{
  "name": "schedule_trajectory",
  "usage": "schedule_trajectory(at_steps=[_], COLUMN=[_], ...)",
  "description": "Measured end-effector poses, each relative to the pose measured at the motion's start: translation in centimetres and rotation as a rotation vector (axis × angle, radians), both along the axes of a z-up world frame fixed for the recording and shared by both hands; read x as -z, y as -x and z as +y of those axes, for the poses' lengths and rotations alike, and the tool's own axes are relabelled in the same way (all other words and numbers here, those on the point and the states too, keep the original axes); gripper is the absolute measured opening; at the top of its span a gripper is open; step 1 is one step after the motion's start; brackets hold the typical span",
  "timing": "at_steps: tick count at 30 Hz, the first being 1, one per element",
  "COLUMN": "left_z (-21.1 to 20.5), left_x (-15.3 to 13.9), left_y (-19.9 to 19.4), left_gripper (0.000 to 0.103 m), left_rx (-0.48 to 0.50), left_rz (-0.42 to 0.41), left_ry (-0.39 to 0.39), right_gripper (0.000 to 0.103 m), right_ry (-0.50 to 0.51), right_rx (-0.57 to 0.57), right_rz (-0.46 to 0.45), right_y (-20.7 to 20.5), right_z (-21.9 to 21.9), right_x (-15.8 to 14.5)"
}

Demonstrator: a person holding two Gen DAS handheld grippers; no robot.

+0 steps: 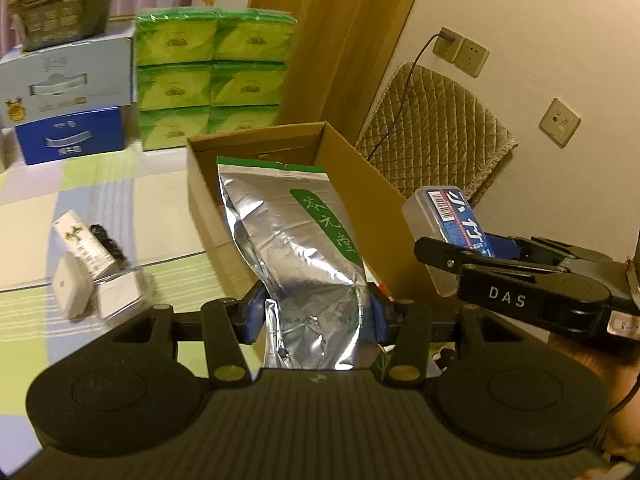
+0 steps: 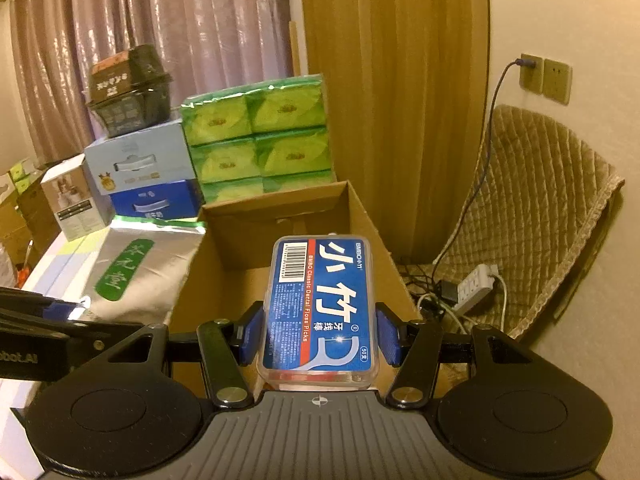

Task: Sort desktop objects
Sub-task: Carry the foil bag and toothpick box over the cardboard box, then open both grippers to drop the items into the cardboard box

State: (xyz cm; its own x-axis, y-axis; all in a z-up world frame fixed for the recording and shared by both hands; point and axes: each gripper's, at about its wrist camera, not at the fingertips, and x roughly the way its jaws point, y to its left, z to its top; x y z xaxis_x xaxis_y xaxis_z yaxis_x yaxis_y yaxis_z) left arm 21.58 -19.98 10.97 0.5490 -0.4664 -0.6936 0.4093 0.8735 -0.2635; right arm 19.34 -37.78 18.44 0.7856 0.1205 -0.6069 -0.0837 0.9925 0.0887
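Left hand-held gripper [image 1: 316,316] pinches a soft, crinkly foil pouch [image 1: 298,248] near its base; right hand-held gripper [image 2: 318,334] pinches a rigid, slippery floss box [image 2: 320,304]; carton [image 2: 360,220] at twelve o'clock.

One open cardboard box [image 2: 372,224] stands on the bench. There is one silver foil pouch [image 1: 300,248] with a green label, and one clear case of dental floss picks [image 2: 320,308] with a blue label. Six green tissue packs [image 2: 260,140] show, stacked two across and three high. Beside them sit two blue cartons [image 2: 140,176], one pale above one dark, topped by one dark container [image 2: 128,92]. Two small white items [image 1: 76,280] and one small white-and-green box [image 1: 82,242] lie at the left.
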Motion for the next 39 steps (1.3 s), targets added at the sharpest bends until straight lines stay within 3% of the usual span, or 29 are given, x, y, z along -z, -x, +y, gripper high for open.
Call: schedule_trajectory(at_steps=[12,16,27,38,39], left_z=[-3.2,-3.6,-1.7,1.2,1.3], left_x=[2.0,2.5,1.3,1.4,1.4], left_y=[-4.2,-4.8,-3.4,-2.9,-2.9], left_gripper=[0.045,0.051,0.051,0.058,0.059], left_rx=[-0.002,-0.007,-0.031,-0.074,-0.076], left_rz=[0.027,0.019,-0.043,-0.037,-0.037], left_ry=[0.017,0.013,0.003,0.012,0.009], right_gripper=[0.054,0.054,0.054,0.054,0.058], right_ry=[-0.003,0.001,-0.003,-0.036,-0.053], right_rx=[0.028,0.036,0.014,-0.01,-0.008], right_rz=[0.03,0.036,0.049,0.046,0.043], right_y=[-3.5,-3.7,-3.6,-5.1,-5.3], right_z=[-2.0,-2.3,-0.9,0.5,0.5], right_x=[1.4,1.7,2.1,2.3,2.2])
